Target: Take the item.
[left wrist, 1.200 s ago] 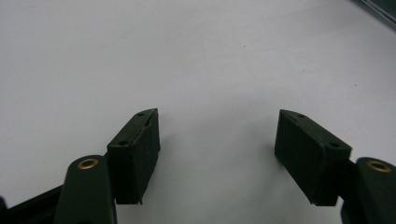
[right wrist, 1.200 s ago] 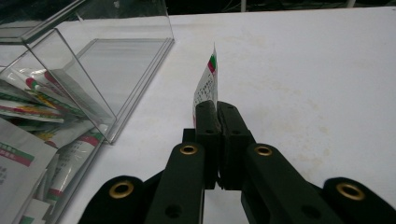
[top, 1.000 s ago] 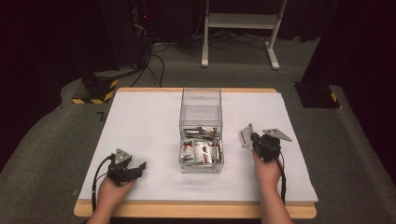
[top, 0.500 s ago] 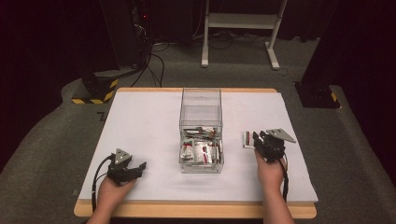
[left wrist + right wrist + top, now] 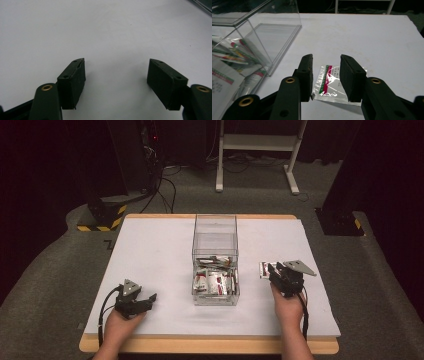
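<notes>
A lab or test room: the white-covered table (image 5: 150, 255) stands on grey carpet, with a dark equipment rack (image 5: 132, 155) and trailing cables behind its far left corner, hazard-striped feet (image 5: 102, 217) there, and a white stand (image 5: 257, 150) beyond

A white rectangular tabletop (image 5: 150, 255) with a wooden edge fills the middle of the frame. At its centre stands a clear plastic box (image 5: 215, 227), its near part holding silver sachets with red and green print (image 5: 215, 281). Right of the box, the right gripper (image 5: 272, 272) sits low over one flat silver sachet (image 5: 263, 269) lying on the table. At lower left, the left gripper (image 5: 150, 300) rests on the bare white surface, well apart from the box.
</notes>
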Demonstrator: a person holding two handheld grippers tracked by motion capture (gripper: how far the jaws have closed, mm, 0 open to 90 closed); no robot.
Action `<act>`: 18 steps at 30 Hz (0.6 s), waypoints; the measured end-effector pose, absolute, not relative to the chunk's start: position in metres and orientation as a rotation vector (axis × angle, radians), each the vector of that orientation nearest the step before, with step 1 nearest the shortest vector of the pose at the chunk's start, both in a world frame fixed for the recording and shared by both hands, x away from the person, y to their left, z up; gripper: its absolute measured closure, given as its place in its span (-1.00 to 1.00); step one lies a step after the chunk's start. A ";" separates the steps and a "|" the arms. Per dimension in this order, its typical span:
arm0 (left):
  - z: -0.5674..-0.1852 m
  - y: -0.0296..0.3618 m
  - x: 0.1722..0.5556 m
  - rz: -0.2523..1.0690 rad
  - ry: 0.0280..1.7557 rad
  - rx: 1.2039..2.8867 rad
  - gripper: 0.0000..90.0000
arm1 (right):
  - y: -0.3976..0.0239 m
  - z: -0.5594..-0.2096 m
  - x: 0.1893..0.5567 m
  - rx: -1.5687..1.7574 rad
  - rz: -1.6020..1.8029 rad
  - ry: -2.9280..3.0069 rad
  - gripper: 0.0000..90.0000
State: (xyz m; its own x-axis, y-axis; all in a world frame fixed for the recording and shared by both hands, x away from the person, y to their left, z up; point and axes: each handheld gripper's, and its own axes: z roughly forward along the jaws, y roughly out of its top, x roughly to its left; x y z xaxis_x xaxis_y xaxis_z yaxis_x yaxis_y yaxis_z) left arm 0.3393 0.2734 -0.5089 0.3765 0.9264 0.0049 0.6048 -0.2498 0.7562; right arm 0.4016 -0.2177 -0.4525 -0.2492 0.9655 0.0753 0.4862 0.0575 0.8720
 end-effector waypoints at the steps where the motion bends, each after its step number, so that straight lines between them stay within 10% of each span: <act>1: -0.509 0.273 0.339 0.608 1.317 1.962 -0.31 | -0.216 -0.452 0.400 1.450 1.127 1.794 0.41; 18: -0.509 0.274 0.339 0.600 1.317 1.961 -0.31 | -0.183 -0.475 0.382 1.409 1.088 2.005 0.10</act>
